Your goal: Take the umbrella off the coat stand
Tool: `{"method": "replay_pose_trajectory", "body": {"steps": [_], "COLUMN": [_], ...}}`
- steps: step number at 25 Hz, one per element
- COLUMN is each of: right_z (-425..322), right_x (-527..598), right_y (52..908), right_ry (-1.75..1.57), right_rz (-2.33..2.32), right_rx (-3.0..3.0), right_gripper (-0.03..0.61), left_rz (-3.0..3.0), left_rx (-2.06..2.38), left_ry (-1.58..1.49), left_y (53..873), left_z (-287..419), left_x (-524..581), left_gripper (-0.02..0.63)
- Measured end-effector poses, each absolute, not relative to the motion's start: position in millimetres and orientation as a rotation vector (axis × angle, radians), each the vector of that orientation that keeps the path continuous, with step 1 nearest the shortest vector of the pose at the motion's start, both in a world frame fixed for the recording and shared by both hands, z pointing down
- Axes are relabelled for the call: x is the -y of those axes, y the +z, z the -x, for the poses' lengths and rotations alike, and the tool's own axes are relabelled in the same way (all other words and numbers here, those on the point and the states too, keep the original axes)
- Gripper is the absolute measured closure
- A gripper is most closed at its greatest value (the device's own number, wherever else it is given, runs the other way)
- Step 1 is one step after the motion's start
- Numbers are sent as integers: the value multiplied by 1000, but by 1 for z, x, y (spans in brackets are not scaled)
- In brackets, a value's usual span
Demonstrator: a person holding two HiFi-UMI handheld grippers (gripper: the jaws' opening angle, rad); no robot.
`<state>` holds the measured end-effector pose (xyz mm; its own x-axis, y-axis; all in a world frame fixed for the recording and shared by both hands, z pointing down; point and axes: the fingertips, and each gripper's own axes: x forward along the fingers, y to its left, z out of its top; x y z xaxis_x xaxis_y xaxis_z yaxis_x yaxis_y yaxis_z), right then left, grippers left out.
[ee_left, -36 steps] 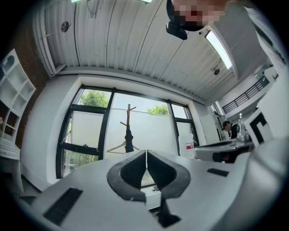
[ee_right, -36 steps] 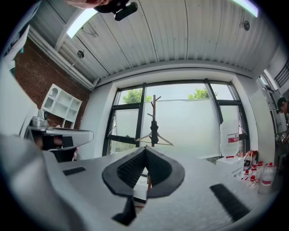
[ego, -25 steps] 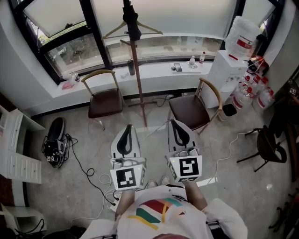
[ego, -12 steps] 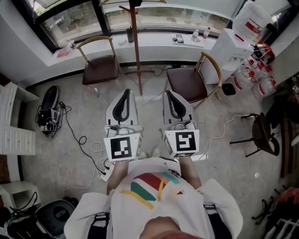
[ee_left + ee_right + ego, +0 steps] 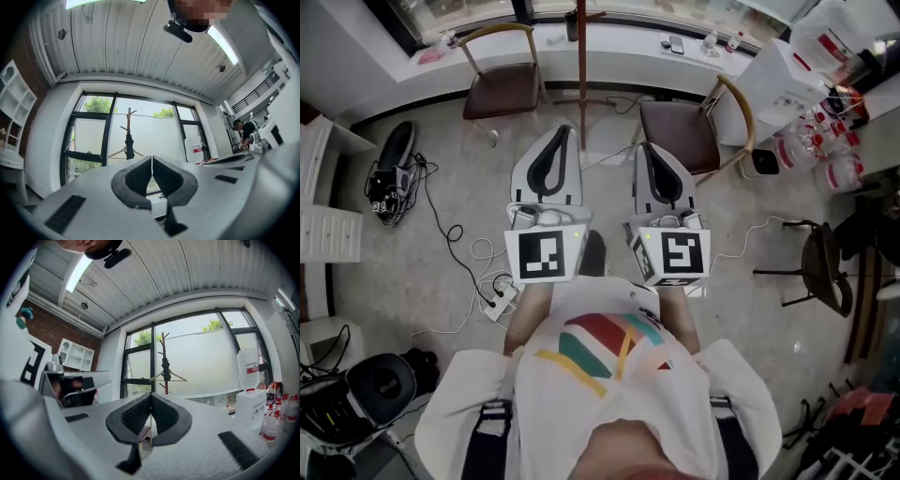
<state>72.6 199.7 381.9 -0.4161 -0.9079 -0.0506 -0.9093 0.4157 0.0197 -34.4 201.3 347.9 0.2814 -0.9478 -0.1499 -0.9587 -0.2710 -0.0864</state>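
The wooden coat stand (image 5: 129, 123) rises before the window. A folded dark umbrella (image 5: 129, 143) hangs against its pole, just above a wooden clothes hanger (image 5: 123, 153). The right gripper view shows the same stand (image 5: 163, 345), umbrella (image 5: 165, 368) and hanger (image 5: 169, 376). In the head view only the stand's lower pole (image 5: 580, 56) shows; the umbrella is out of frame. My left gripper (image 5: 560, 130) and right gripper (image 5: 645, 148) are held side by side, pointing toward the stand from well short of it. Both are shut and empty, as the left (image 5: 152, 158) and right (image 5: 151, 394) pads show.
Two brown chairs (image 5: 502, 89) (image 5: 680, 131) flank the stand's foot. A white water dispenser (image 5: 783, 80) and water bottles (image 5: 839, 141) stand at the right. Cables and a power strip (image 5: 495, 302) lie on the floor at left, beside a white shelf (image 5: 323, 225).
The head view has swung downward, so the stand's top and the umbrella have left its upper edge. Both grippers stay shut and side by side.
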Motion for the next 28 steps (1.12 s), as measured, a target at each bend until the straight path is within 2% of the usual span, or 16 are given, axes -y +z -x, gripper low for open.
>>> {"method": "replay_pose_trajectory", "body": {"steps": [9,22,28], "right_z": [-82,-61,-46], "right_x": [-208,-192,-170], "right_y": [393,376,384], "right_ry": [-1,139,153], "right_rz": [1590,1495,1497], "right_rx": [-2654,-2668,-2725], "right_gripper": [578,578,578], "left_rz": [2350,2223,2256], "left_rx": [-1798,-1794,-1812], "left_ry": [121,300,324], "left_y": [348,316,325], "left_z": [23,45,53], "left_x": [-196,-176,-147], "left_gripper": [604,605,605]}}
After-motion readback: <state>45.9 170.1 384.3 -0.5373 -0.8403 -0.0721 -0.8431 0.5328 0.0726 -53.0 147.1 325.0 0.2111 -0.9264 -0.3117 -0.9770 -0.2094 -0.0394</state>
